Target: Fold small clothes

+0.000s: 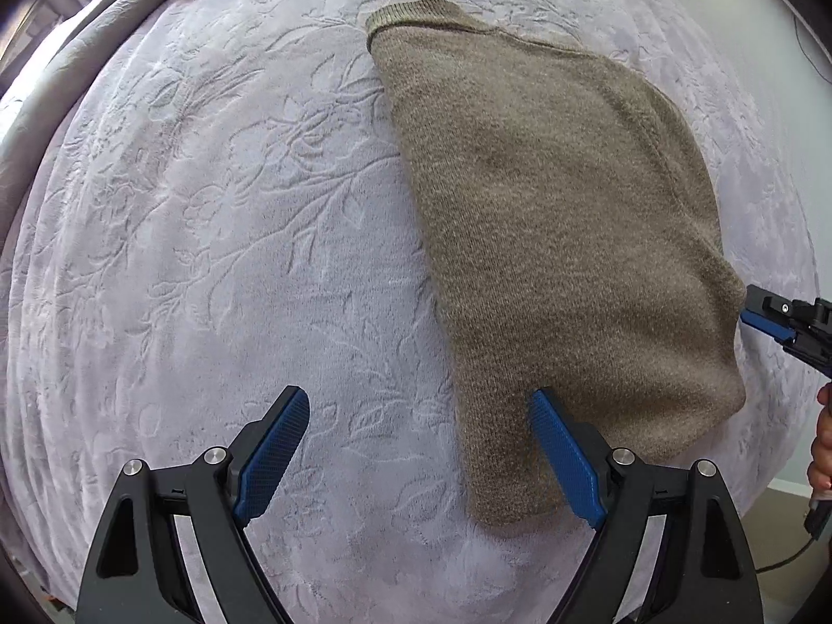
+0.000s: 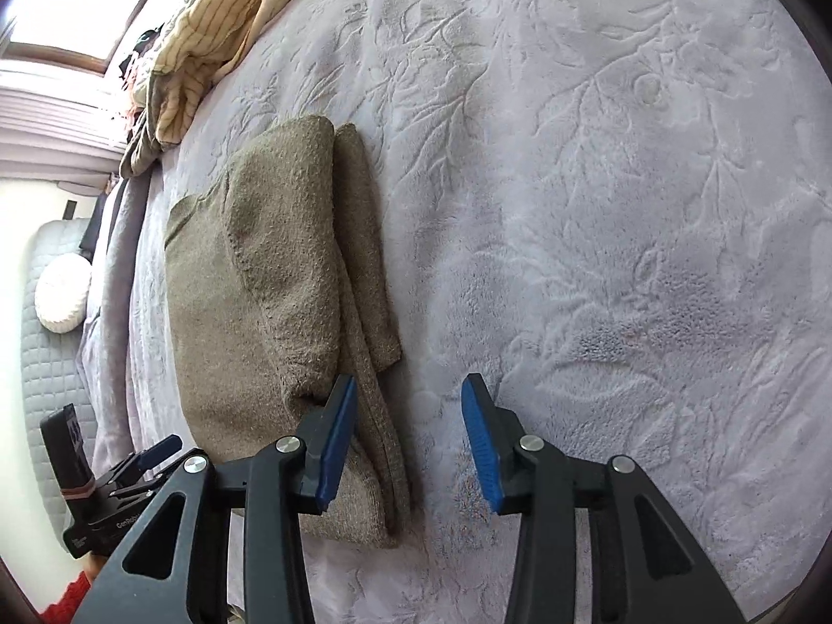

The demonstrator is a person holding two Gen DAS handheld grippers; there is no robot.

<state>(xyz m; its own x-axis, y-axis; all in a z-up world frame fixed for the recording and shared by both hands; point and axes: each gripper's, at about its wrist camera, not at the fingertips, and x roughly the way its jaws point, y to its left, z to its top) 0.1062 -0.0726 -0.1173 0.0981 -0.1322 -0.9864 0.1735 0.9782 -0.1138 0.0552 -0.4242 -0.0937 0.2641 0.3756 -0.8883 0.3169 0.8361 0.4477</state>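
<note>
The sweater [image 1: 546, 239] lies on the bed cover [image 1: 208, 208], already folded into a long, narrow shape with several layers stacked along one side, and its ribbed hem at the far end in the left wrist view. It is a soft, fuzzy knit, so I judge it light and limp: it will sag and drape when lifted, and the layers can slide apart if only the top one is taken. The best place to take hold seems to be the near short end, at its two corners, pinching all layers together so the fold can be carried over toward the hem. The fuzzy surface should give the pads good friction, and nothing here is fragile. The left gripper [image 1: 421, 447] hangs above the near end with its jaws spread wide and holding nothing; one blue pad [image 1: 564, 460] is over the knit, the other over the cover. The right gripper [image 2: 411, 442] stands partly open beside the thick folded edge, also empty, with only cover between its pads. At the far edge of the bed lies a heap of striped cloth [image 2: 218, 15]. On the body of the left gripper, seen in the right wrist view, there is small pale lettering, but it is too blurred for me to read surely.
</note>
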